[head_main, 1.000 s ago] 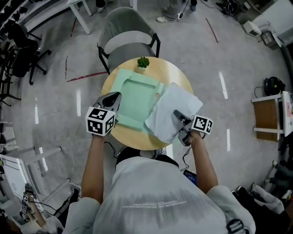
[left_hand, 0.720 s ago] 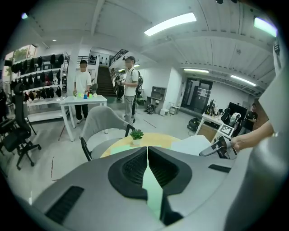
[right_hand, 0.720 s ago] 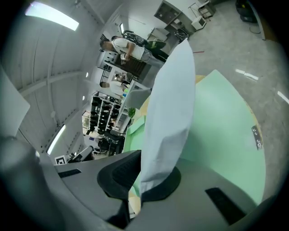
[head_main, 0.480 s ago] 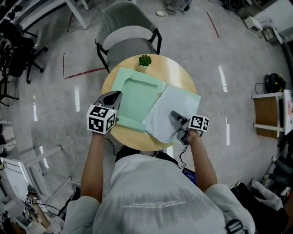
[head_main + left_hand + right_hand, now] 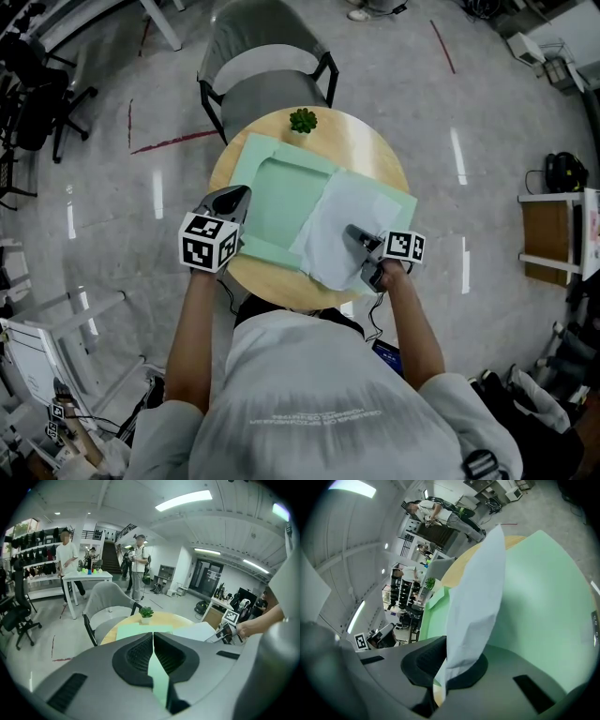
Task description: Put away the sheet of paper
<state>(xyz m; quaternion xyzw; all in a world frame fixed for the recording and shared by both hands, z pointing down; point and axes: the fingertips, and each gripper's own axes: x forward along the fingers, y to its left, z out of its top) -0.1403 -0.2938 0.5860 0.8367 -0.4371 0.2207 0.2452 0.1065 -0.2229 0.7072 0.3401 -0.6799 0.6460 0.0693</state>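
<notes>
**A:** Bench (image 5: 367, 142): round, wood top, centre of the head view. Grey chair (image 5: 267, 80) behind it, top of frame.

**B:** What's on it?

**A:** Green folder (image 5: 277, 202), lying open, covering most of the top from upper left across to the right. Sheet of paper (image 5: 330, 225), white, just right of centre, draped over the folder's right half.

**B:** Tongs?

**A:** Left tongs (image 5: 239, 194) clamped on the folder's left edge. The left gripper view shows a green strip running between the closed jaws. Right tongs (image 5: 354, 232) pinching the sheet's near edge. In the right gripper view the paper rises from between the pads and bows over.

**B:** How will the sheet handle?

**A:** My read is very light and limp, with no stiffness of its own. It sags from a single pinch, creases easily and would catch air if swung fast. It probably slides freely on the folder's smooth face. Best taken at an edge near a corner, as now; a pinch mid-sheet would crumple it. The folder looks stiffer, so pinning its edge should steady it for the sheet.

**B:** Small items?

**A:** One potted plant (image 5: 302, 120), top centre at the far rim, just beside the folder's far corner.
</notes>
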